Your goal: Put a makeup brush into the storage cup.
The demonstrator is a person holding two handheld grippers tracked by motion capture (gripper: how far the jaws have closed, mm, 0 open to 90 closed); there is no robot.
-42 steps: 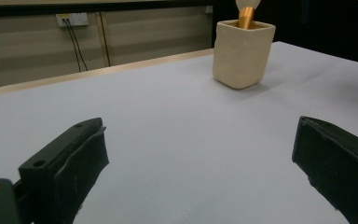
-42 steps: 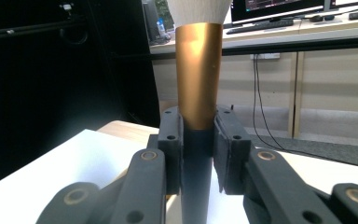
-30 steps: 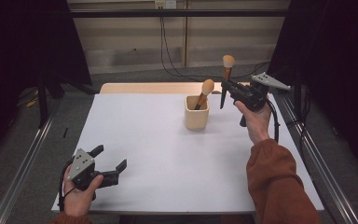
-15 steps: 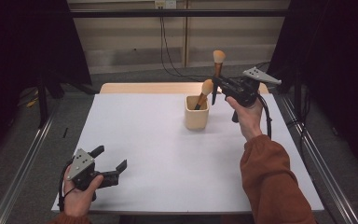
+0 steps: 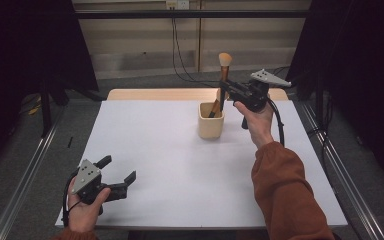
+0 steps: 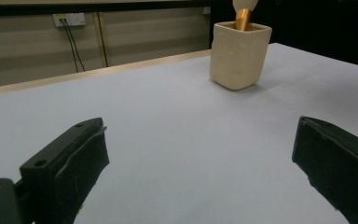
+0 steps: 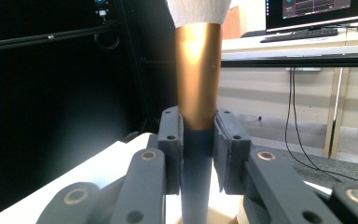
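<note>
1. Right tool point(image 5: 228, 91): black two-jaw unit with a grey three-cornered plate, held in the person's right hand point(image 5: 254, 120) above the far side of the surface, just beside and above the cup. Jaws were clamped on the dark handle of a brush; in the right gripper view the pads point(image 7: 170, 149) pressed the handle from both sides just below the ferrule.

2. Long make-up brush with pale bristle head, copper-coloured metal ferrule and dark handle point(image 5: 224, 75): held upright in the right tool, bristles uppermost, its lower end over the cup's mouth. Whether the tip touched the cup could not be told.

3. Small cream-coloured square ceramic cup point(image 5: 211, 122): stood upright on the far middle of the surface, well apart from the left tool.

4. Second brush with copper-coloured ferrule point(image 5: 213, 108): leaned inside the cup, tilted.

5. Left tool point(image 5: 116, 175): black two-jaw unit with grey plate, held in the left hand point(image 5: 84, 207) at the near left corner of the surface. Jaws stood wide apart with bare surface between them.

6. White rectangular surface point(image 5: 170, 165): carried the cup; a light wooden edge point(image 5: 155, 94) showed at its far side.
</note>
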